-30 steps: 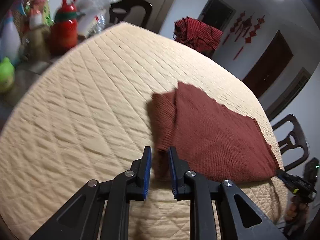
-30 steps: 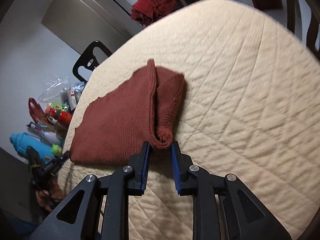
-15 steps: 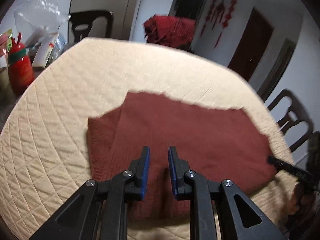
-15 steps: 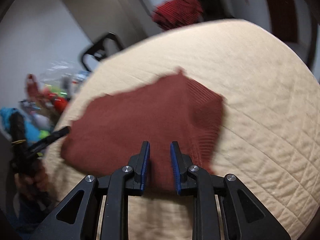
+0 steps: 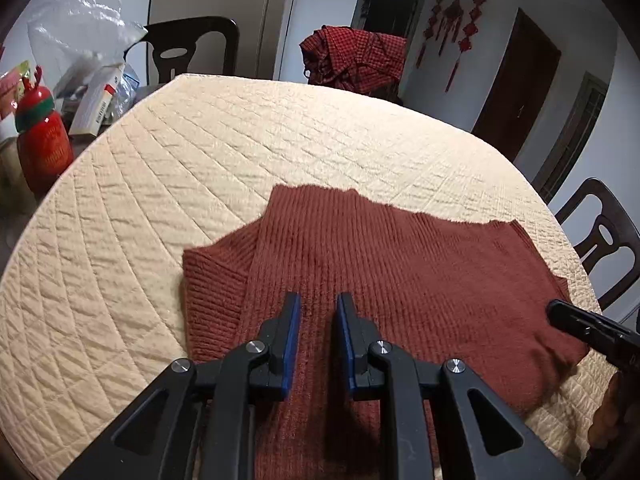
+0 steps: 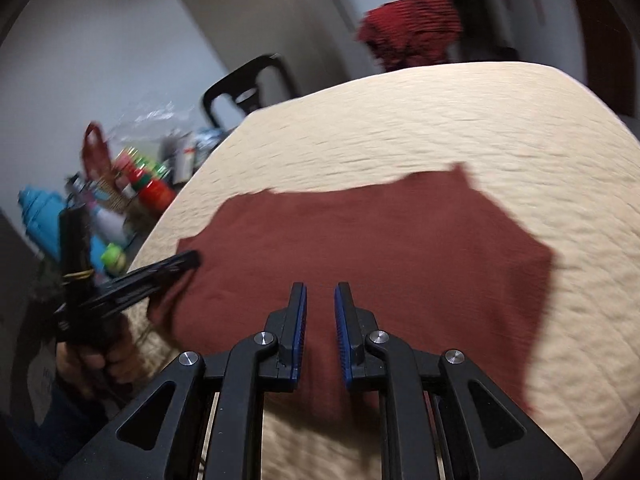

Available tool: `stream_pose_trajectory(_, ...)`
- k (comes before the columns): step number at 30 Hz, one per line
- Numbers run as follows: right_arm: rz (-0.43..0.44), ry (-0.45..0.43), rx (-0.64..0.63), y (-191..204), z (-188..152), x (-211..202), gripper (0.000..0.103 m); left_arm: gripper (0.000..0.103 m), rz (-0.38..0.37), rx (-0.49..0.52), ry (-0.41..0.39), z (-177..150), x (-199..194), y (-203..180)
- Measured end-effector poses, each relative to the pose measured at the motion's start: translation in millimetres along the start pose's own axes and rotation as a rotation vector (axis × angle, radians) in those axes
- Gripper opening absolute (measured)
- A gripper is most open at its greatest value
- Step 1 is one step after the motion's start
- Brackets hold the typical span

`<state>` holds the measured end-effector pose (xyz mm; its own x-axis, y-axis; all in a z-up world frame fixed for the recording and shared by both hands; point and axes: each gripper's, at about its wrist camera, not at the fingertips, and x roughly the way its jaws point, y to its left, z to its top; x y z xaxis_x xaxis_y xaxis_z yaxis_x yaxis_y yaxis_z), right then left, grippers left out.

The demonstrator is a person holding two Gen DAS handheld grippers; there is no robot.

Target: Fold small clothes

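A rust-brown ribbed knit garment [image 5: 400, 280] lies flat on the cream quilted table [image 5: 200, 184], with one side folded over at its left edge. My left gripper [image 5: 318, 304] hovers over the garment's near left part, jaws slightly apart and empty. My right gripper [image 6: 320, 296] hovers over the garment [image 6: 380, 248] near its front edge, jaws slightly apart and empty. The right gripper's tip shows at the right of the left wrist view [image 5: 580, 326]. The left gripper shows at the left of the right wrist view [image 6: 132, 280]. The right wrist view is blurred.
A red checked cloth [image 5: 352, 58] hangs on a chair beyond the table. Dark chairs stand at the back [image 5: 192, 50] and at the right [image 5: 600, 240]. A red bottle [image 5: 42, 140], boxes and a plastic bag [image 5: 80, 40] crowd the left side.
Both grippers have swung from the garment's side edges to positions over its near part. The garment now lies spread flat. The rolled edge by the right gripper is gone.
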<state>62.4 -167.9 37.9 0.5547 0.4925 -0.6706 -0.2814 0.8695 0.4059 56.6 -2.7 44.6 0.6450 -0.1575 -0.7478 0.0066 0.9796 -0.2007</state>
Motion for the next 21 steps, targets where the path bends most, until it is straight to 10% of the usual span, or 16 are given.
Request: stream_pose_trajectory(21,-0.13,0.086,-0.04,18,24,55,0.011,0.022,-0.099,-0.036,-0.015,-1,-1,11)
